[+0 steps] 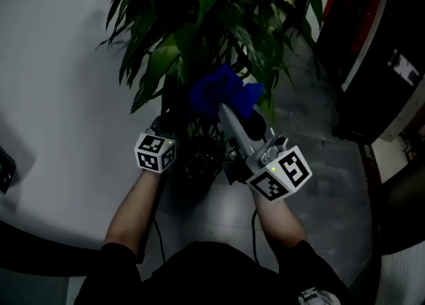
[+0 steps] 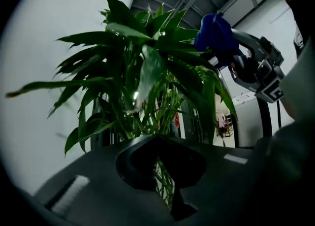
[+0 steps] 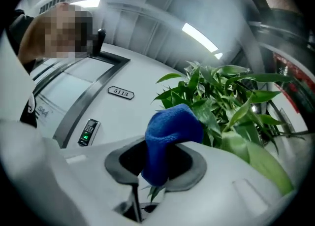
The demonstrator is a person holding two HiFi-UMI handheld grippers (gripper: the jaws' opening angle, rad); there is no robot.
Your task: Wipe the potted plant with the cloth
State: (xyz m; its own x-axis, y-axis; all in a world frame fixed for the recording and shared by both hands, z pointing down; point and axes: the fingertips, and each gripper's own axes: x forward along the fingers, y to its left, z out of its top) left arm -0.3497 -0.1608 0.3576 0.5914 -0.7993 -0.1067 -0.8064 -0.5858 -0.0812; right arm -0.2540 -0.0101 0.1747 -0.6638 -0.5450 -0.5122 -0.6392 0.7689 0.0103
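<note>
Grey floor (image 1: 312, 164) and a pale, smooth wall (image 1: 53, 64) on my feed; the potted plant (image 1: 199, 18) stands where they meet, long glossy pointed leaves over a dark lattice pot (image 1: 199, 154); right gripper (image 3: 155, 171) is clamped on the fuzzy blue cloth (image 3: 170, 131), bunched up against the foliage; left gripper (image 2: 162, 168) sits low by the stems, dark jaw tips pinched together, holding nothing.

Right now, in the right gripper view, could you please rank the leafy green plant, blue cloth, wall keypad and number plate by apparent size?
1. Leafy green potted plant.
2. Blue fleecy cloth, enlarged by being nearest the lens.
3. Dark wall keypad and oval number plate: alike, unranked.
</note>
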